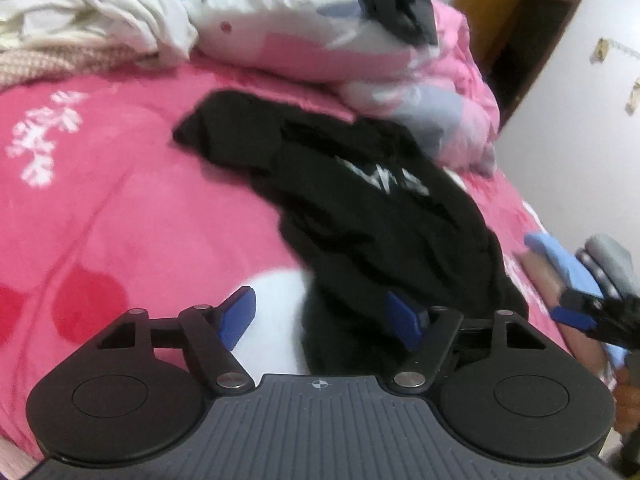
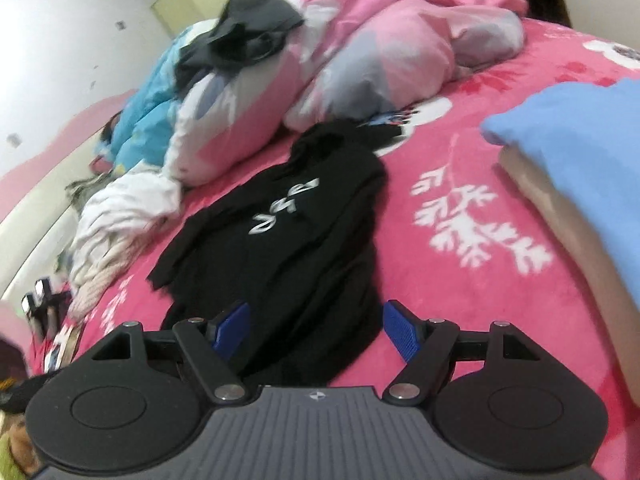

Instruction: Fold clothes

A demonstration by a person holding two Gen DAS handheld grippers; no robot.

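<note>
A black garment with white lettering [image 1: 380, 216] lies crumpled and stretched out on the pink bedspread [image 1: 120, 208]. In the left wrist view my left gripper [image 1: 320, 322] is open above the garment's near end, its right blue pad [image 1: 404, 324] over the cloth and its left pad over the bedspread. In the right wrist view the same black garment [image 2: 288, 240] runs away from my right gripper [image 2: 316, 330], which is open over its near hem with nothing pinched. A blurred blue pad of the right gripper [image 1: 572, 318] shows at the right edge of the left wrist view.
A bunched pink and white quilt [image 1: 320, 48] lies behind the garment, with a dark grey garment [image 1: 396, 4] on top. White clothes [image 1: 92, 12] are heaped at the back left. A stack topped by a folded blue garment [image 2: 568, 152] sits on the right. A wooden door [image 1: 520, 40] stands beyond.
</note>
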